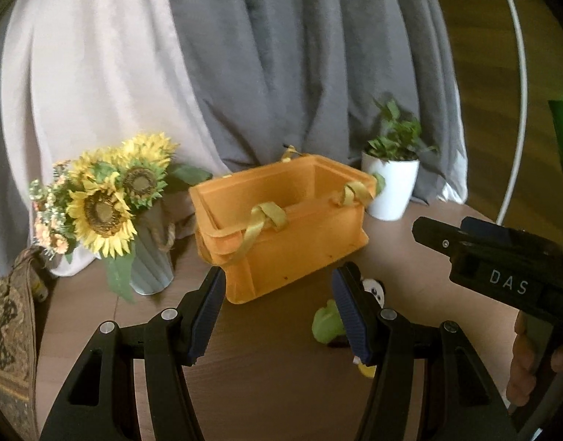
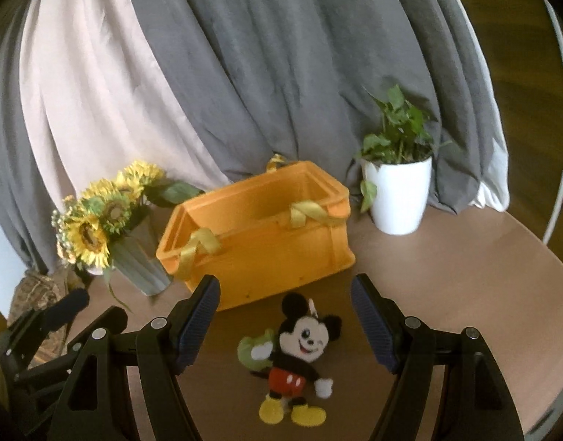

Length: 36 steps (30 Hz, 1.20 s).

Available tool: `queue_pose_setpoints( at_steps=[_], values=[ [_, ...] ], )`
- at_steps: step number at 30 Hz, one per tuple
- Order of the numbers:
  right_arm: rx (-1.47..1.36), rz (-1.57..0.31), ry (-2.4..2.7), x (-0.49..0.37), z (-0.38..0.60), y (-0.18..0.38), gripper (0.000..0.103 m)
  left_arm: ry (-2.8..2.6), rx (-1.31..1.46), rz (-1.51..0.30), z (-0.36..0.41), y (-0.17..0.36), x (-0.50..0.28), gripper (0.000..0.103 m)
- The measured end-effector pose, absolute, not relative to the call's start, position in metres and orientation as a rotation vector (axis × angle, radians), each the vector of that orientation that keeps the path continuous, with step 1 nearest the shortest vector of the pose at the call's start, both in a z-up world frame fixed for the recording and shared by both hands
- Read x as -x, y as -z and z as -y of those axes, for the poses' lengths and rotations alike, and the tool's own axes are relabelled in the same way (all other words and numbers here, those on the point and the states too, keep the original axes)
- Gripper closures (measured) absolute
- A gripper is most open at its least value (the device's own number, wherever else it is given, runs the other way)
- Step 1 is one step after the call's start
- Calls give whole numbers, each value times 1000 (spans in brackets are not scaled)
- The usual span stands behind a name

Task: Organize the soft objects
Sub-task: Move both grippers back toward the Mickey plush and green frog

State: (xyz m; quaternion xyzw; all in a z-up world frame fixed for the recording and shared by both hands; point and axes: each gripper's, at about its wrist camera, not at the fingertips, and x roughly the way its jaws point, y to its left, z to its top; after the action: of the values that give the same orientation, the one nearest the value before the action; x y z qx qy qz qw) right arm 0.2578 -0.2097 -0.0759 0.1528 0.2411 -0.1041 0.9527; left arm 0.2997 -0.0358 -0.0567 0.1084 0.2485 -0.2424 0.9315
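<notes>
Orange fabric makes up the basket standing near the middle of the brown counter, with yellow ribbon handles drooping over its near rim; no toy shows in what you can see of its inside. In your right wrist view, the mouse doll lies face up on the counter at 6 o'clock from the basket, just beside its front wall. A small green soft toy sits against the doll at its 9 o'clock, partly tucked under the doll's arm.

Your right tool hangs over the doll with its jaws wide apart, one finger on each side, and neither pad touches it. Your left tool has its jaws apart too, with nothing between them but bare counter and the basket's near corner beyond. In that left view the green toy peeks out beside the right-hand finger, and the doll is mostly hidden behind it.

A vase of sunflowers stands at 9 o'clock from the basket. A white pot with a green plant stands at 2 o'clock. Grey and pale curtains hang behind everything.
</notes>
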Motion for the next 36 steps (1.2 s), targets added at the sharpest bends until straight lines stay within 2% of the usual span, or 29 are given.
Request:
queue_pose_setpoints(
  at_steps=[25,36],
  values=[
    [-373,-708,356,-270,172,171,28,757,-377,-598,34,131,-346,44],
    [-382,-735,376,-286,171,199,29,870,-404,-631,49,157,-368,44]
  ],
)
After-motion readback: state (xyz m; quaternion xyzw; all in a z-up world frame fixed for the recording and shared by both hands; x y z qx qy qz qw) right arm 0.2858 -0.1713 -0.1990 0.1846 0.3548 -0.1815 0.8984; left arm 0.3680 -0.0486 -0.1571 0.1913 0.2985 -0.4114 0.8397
